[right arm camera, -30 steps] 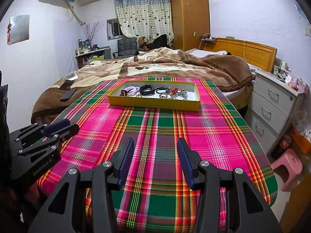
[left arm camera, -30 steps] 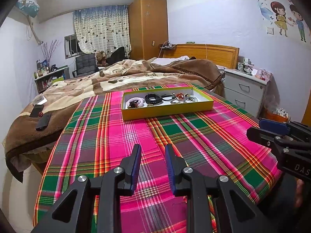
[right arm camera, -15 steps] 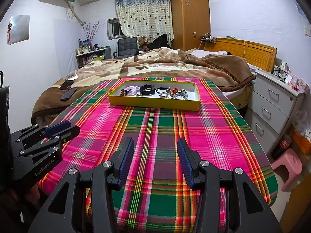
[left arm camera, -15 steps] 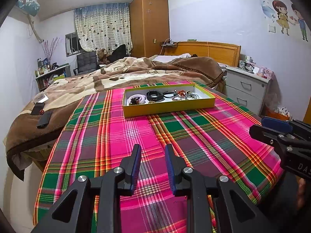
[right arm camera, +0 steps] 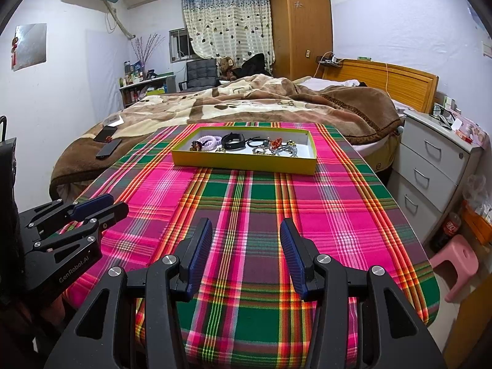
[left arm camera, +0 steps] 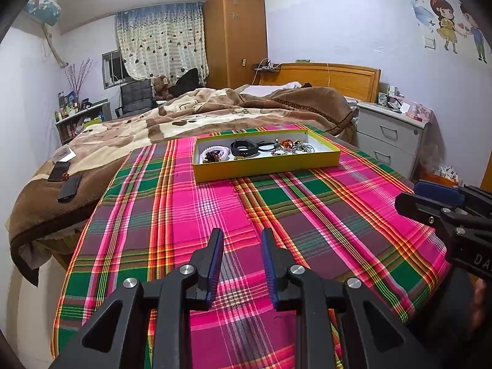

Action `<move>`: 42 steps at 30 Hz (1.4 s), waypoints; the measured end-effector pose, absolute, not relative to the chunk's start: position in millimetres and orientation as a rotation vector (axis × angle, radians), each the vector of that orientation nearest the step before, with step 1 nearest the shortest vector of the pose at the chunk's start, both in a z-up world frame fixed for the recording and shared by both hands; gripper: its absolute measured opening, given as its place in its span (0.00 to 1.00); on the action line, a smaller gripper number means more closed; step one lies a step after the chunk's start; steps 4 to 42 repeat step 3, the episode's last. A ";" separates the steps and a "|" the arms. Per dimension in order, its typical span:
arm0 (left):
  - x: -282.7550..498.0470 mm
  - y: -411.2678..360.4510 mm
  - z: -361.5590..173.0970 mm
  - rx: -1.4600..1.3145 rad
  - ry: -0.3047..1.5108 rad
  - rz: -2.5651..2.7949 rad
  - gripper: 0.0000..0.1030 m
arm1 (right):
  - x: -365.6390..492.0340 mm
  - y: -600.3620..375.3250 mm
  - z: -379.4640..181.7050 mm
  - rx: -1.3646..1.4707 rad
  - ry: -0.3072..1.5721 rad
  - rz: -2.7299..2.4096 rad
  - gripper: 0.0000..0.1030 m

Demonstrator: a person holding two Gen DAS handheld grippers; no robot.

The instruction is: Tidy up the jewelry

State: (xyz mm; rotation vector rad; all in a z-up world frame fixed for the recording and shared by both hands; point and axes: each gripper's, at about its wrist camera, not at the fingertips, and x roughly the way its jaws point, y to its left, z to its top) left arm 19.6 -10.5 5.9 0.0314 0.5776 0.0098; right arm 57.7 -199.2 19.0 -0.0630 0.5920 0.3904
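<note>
A yellow tray [left arm camera: 267,169] [right arm camera: 243,164] stands at the far end of a plaid-covered table [left arm camera: 233,215] [right arm camera: 261,203]. It holds several pieces of jewelry: a white bead bracelet [left arm camera: 215,150], a black band [left arm camera: 244,148] [right arm camera: 233,141], black hair ties [left arm camera: 267,147] and a heap of small metal pieces [left arm camera: 292,147] [right arm camera: 283,147]. My left gripper [left arm camera: 241,238] is open and empty over the near table end. My right gripper [right arm camera: 246,229] is open wider, empty, also at the near end. Each gripper shows at the edge of the other's view.
A bed with a brown blanket [left arm camera: 190,113] lies beyond the table, with a phone and a remote [left arm camera: 69,186] on it. A white nightstand [right arm camera: 430,160] and a pink stool [right arm camera: 458,264] stand to the right of the table.
Both grippers have stayed open and empty. The left wrist view has shifted slightly, with the tray a little lower and to the right. The right gripper has hardly moved.
</note>
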 end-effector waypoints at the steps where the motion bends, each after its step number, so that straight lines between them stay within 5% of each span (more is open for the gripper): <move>1: 19.8 -11.0 6.1 0.032 0.578 0.010 0.24 | 57.3 -199.1 19.3 -0.063 0.591 0.391 0.45; 42: 19.3 -11.2 6.5 0.031 0.578 0.009 0.24 | 57.7 -199.0 18.5 -0.063 0.590 0.390 0.45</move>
